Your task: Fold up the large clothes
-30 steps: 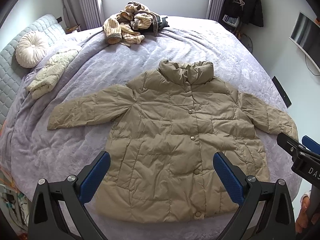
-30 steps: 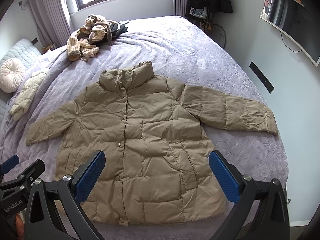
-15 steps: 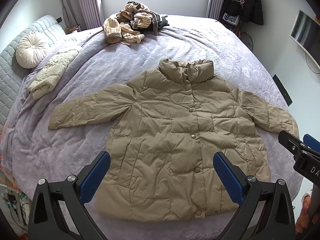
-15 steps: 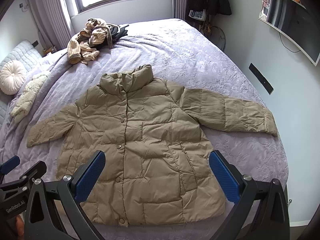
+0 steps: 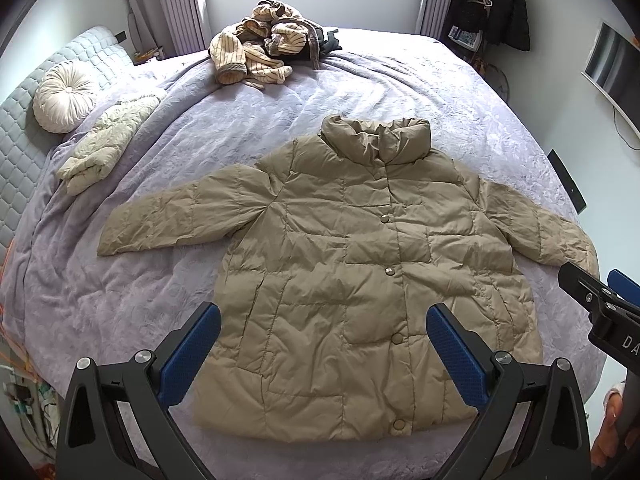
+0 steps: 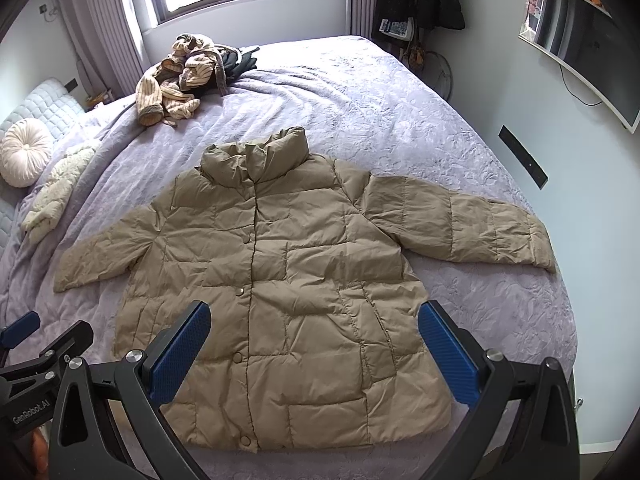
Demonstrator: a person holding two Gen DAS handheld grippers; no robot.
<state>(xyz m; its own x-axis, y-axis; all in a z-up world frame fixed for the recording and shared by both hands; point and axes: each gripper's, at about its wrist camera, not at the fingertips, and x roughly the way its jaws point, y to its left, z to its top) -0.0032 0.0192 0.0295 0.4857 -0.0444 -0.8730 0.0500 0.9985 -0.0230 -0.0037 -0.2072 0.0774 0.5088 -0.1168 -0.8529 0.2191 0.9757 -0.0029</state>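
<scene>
A tan puffer jacket (image 5: 352,264) lies flat and buttoned on the purple bedspread (image 5: 100,304), collar away from me, both sleeves spread out. It also shows in the right wrist view (image 6: 288,280). My left gripper (image 5: 323,344) is open and empty, held above the jacket's hem. My right gripper (image 6: 314,344) is open and empty, also above the hem. The right gripper's edge appears at the right of the left wrist view (image 5: 600,300); the left gripper's edge appears at the left of the right wrist view (image 6: 36,344).
A heap of striped and dark clothes (image 5: 264,44) lies at the bed's far end. A folded cream garment (image 5: 104,148) and a round cushion (image 5: 64,96) lie at the left by the headboard. A wall (image 6: 580,160) runs close along the right.
Both grippers have shifted slightly; the jacket sits a little lower in the views. The jacket has not moved on the bed and both grippers stay open.
</scene>
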